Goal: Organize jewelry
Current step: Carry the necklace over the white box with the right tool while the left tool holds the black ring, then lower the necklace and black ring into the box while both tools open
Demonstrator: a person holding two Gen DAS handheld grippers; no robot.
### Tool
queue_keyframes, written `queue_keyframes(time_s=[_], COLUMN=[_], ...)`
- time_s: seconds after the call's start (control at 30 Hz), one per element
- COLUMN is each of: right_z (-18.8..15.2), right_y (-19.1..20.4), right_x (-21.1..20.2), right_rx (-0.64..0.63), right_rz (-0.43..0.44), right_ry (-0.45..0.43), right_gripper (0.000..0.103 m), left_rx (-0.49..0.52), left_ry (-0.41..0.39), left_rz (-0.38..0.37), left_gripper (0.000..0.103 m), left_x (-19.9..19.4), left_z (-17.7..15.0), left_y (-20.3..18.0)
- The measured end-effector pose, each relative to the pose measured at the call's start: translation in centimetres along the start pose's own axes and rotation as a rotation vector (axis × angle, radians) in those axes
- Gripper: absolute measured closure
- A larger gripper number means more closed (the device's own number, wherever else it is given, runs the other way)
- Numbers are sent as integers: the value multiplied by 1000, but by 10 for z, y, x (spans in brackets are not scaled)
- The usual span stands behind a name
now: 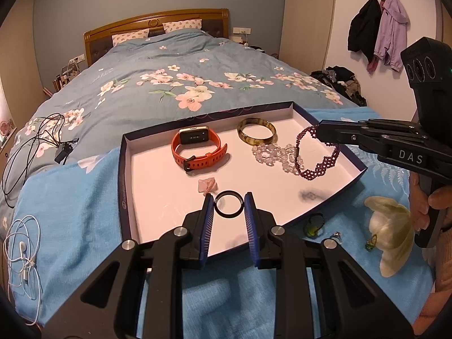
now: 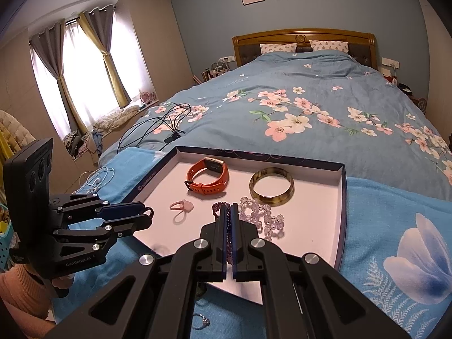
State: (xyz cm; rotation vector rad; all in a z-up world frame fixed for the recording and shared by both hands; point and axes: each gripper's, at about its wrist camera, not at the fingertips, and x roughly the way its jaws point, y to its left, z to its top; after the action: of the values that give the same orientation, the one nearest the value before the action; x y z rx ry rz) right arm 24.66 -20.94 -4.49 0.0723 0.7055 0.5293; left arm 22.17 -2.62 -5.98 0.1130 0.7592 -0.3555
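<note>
- bed (image 1: 169, 65) with blue flowered quilt, fills most of both views
- blue towel (image 1: 70, 197) spread over near end of bed, tray sits on it
- tray (image 1: 125, 169), shallow, dark rim, pale inside, holds most of the jewelry
- left tool (image 1: 228, 197) low over near edge of tray, jaws slightly apart, clamped on black ring (image 1: 228, 204) held between the blue pads
- right tool (image 2: 228, 212) over right part of tray, jaws together, clamped on purple beaded bracelet (image 1: 316, 155); bracelet hangs from the tips, lower end touching tray floor
- orange watch (image 1: 197, 148) in back left of tray, strap buckled
- brown-green bangle (image 1: 256, 134) in back of tray, right of watch
- clear bead bracelet (image 1: 271, 155) heaped in front of bangle, touching purple bracelet
- small pink charm (image 1: 208, 186) on tray floor just beyond left tool
- outside tray on towel: pale shell-like dish (image 1: 392, 234), green piece (image 1: 313, 226), silver ring (image 1: 336, 236)
- white earphones (image 1: 22, 248) at left edge of towel, black cable (image 1: 34, 147) on quilt
</note>
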Motion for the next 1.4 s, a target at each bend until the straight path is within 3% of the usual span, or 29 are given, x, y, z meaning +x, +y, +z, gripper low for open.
queue_keyframes(time_s=[0.5,1.03,1.3,1.4], right_z=[2,3,2,2], right_y=[-9,-30,-33,-32], right_x=[26,47,44,36], right_rx=[40,95,115,112], right_rz=[15,-41,-53,-47], right_ry=[54,87,81,69], right_gripper=[102,102,90,89], left_rx=[-12,-48,-80,-90], left_ry=[63,118,121,110], left_rz=[1,19,-6,-6], left_gripper=[81,81,80,73], left_x=[30,65,72,69], left_z=[6,13,15,14], left_y=[10,20,26,28])
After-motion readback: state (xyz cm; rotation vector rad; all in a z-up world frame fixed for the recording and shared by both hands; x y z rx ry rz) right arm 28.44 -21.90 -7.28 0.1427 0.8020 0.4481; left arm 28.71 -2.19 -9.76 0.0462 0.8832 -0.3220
